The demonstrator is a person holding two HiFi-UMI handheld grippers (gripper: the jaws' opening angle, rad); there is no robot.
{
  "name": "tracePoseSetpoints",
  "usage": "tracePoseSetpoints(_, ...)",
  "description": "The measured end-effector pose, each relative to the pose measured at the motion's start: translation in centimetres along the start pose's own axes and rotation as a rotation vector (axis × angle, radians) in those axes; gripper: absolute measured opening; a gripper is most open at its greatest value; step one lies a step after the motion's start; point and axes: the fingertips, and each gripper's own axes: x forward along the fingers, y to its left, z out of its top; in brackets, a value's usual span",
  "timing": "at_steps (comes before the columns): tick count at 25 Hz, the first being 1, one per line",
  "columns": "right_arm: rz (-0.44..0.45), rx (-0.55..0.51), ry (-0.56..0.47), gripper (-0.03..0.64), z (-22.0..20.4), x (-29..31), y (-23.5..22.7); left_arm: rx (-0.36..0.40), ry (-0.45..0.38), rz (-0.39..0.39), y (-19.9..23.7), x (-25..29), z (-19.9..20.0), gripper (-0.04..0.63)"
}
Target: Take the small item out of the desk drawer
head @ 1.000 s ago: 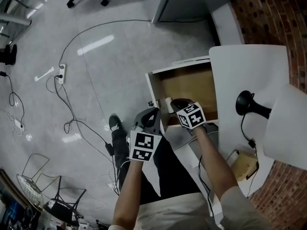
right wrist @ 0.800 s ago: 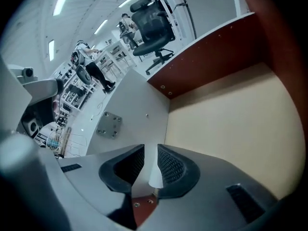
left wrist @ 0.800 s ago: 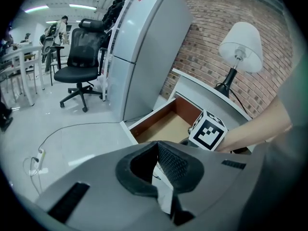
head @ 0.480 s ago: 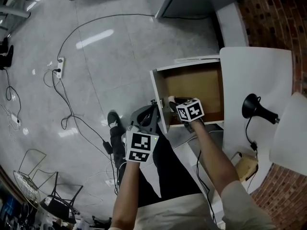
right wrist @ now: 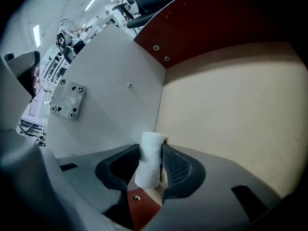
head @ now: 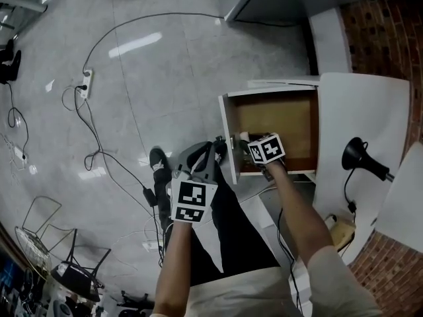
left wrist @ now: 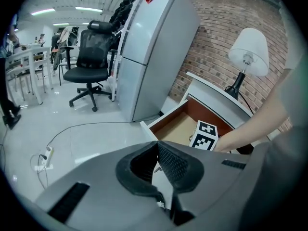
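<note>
Drawer [head: 277,121]: pulled out of white desk [head: 360,111], at two o'clock from the middle of the head view; tan floor, white front panel.
Small white roll [right wrist: 150,153]: inside the drawer, just beside the front panel, upright at six o'clock in the right gripper view.
Right gripper [right wrist: 150,170]: inside the drawer, jaws opening, the roll between its ribbed pads, no squeeze visible on it.
Left gripper [left wrist: 157,150]: outside the drawer, at eight o'clock from the front panel, jaws together on nothing.
Black lamp [head: 360,156]: on the desk, at three o'clock from the drawer.
Power strip [head: 83,92]: on the grey floor at ten o'clock, well apart.
</note>
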Motion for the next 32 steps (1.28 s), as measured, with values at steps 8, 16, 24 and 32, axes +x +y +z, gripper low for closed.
tracePoseSetpoints(8, -0.017, 0.041, 0.003, 0.152, -0.3, 0.6, -0.2, -0.015, 0.004, 0.008, 0.2, 0.1, -0.6, 0.017)
tracePoseSetpoints(16, -0.028, 0.047, -0.007, 0.144, -0.2, 0.3, -0.1, -0.006, 0.019, -0.035, -1.0, 0.7, -1.2, 0.017)
tracePoseSetpoints(24, -0.062, 0.076, -0.056, 0.143, 0.4, -1.4, 0.3, 0.115, 0.071, -0.141, -2.8, 0.2, -1.2, 0.017)
tracePoseSetpoints(32, -0.112, 0.187, -0.174, 0.141, 1.3, -4.7, 1.6, 0.223, 0.073, -0.213, -2.4, -1.9, 0.8, 0.017)
